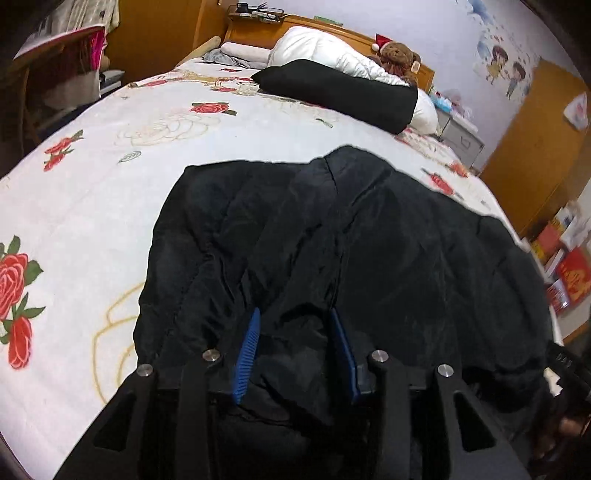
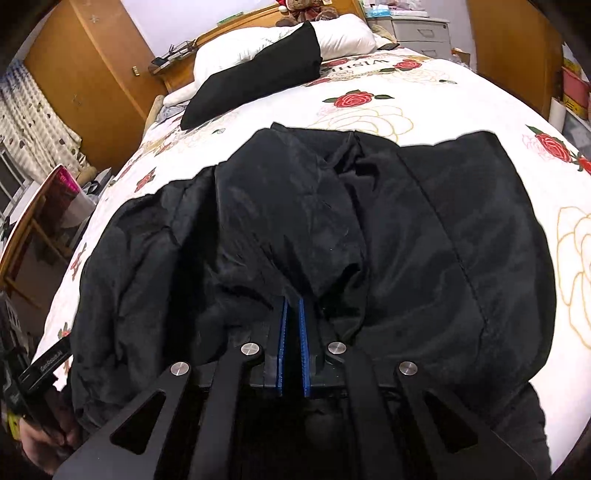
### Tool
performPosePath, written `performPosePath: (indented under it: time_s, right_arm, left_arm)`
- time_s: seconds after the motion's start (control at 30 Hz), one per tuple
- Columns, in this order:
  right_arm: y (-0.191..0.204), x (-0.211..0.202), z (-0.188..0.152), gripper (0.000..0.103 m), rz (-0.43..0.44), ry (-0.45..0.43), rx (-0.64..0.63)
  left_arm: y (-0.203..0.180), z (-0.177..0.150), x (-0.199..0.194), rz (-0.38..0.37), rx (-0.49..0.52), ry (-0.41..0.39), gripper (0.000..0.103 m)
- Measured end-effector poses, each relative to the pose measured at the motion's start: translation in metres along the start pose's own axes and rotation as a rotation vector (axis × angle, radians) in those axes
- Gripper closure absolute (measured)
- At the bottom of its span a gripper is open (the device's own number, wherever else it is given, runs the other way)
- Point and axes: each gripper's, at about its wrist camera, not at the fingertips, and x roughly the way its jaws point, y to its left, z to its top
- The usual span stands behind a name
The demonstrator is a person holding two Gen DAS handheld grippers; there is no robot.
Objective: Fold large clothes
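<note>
A large black padded jacket [image 1: 388, 240] lies crumpled on the rose-printed bed sheet [image 1: 110, 166], taking up the near half of the bed. In the left wrist view my left gripper [image 1: 295, 314] is shut on a thick bunch of the jacket's near edge, which fills the gap between the blue pads [image 1: 249, 339]. The right wrist view shows the same jacket [image 2: 406, 221] from the other side. My right gripper [image 2: 292, 300] has its blue pads almost together, pinching a thin fold of the jacket that gathers at the tips.
A black folded item [image 1: 340, 92] leans on a white duvet [image 1: 325, 48] by the wooden headboard, beside a teddy bear [image 1: 397, 55]. Bare sheet [image 2: 369, 107] lies beyond the jacket. Drawers [image 2: 421, 29] and wardrobes flank the bed. A hand [image 2: 40, 443] shows at bottom left.
</note>
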Motion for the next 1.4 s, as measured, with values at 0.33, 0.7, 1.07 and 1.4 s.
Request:
performPosePath:
  time_s: [0.33, 0.7, 1.07, 1.4]
  right_arm:
    - [0.026, -0.059, 0.031, 0.095, 0.082, -0.045, -0.015]
    - [0.033, 0.002, -0.025, 0.103, 0.138, 0.193, -0.079]
    - [0.046, 0.01, -0.028, 0.103, 0.089, 0.203, -0.109]
    - [0.055, -0.064, 0.029, 0.095, 0.08, -0.035, -0.141]
  left_arm:
    - [-0.016, 0.02, -0.049, -0.038, -0.032, -0.039, 0.061]
    - [-0.042, -0.028, -0.013, -0.17, 0.064, 0.105, 0.061]
    - [-0.056, -0.028, 0.0, -0.09, 0.117, 0.118, 0.061]
    - [-0.04, 0.006, -0.053, -0.105, 0.113, 0.01, 0.061]
